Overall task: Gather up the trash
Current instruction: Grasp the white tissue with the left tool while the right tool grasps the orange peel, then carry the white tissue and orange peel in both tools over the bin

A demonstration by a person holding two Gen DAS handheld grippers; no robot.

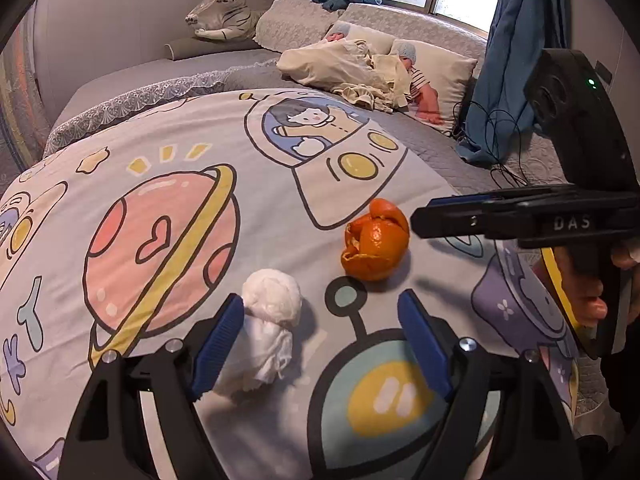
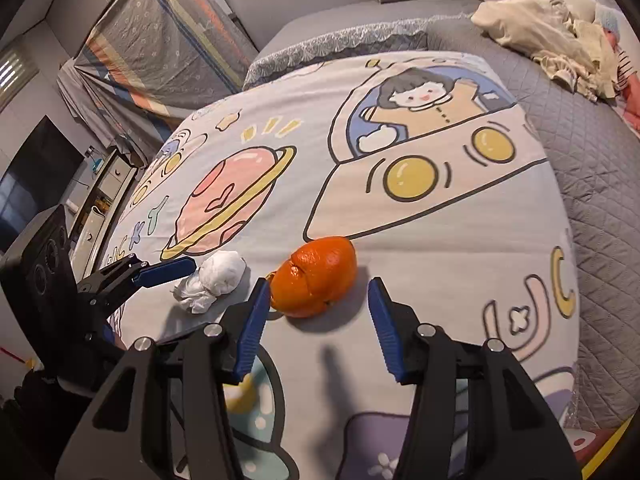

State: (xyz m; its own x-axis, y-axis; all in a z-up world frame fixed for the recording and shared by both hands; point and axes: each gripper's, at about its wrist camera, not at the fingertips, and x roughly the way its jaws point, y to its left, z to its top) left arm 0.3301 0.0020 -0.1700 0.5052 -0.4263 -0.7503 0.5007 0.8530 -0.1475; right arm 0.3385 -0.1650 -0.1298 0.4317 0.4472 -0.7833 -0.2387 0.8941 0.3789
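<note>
Left wrist: left claw (image 1: 320, 336) apart, straddling tissue wad (image 1: 268, 332) for pickup; right claw (image 2: 316, 320) apart, bracketing orange peel (image 2: 316, 276) on bed (image 2: 440, 280).

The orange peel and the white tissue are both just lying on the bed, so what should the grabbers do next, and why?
Probably ease the right gripper forward and shut it on the orange peel. Its jaws are open with the peel just ahead, near the left one. The left gripper, also open, has the crumpled tissue against its left jaw.
</note>
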